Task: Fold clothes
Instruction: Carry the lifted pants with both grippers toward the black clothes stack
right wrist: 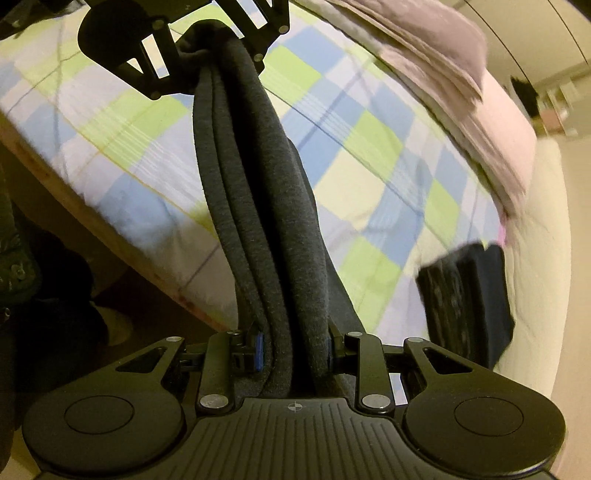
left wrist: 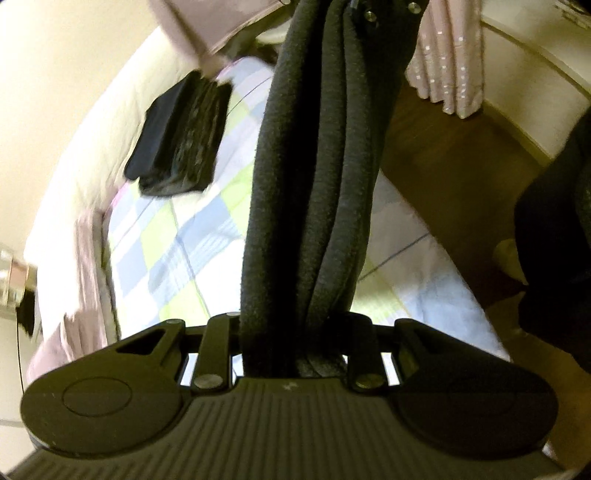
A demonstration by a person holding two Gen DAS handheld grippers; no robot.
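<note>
A dark grey garment (left wrist: 314, 166) is bunched into a long roll and stretched between my two grippers above the bed. My left gripper (left wrist: 295, 332) is shut on one end of it. My right gripper (right wrist: 293, 350) is shut on the other end of the grey garment (right wrist: 258, 184). The left gripper also shows at the top of the right wrist view (right wrist: 207, 40), clamped on the far end. The right gripper's screws show at the top of the left wrist view (left wrist: 369, 14).
A checked blue, green and white bedsheet (left wrist: 177, 251) (right wrist: 369, 155) lies below. A folded stack of dark clothes (left wrist: 181, 136) (right wrist: 465, 299) sits on it near a pink quilt (right wrist: 443, 66). Wooden floor (left wrist: 461, 177) and a curtain (left wrist: 447, 55) lie beside the bed.
</note>
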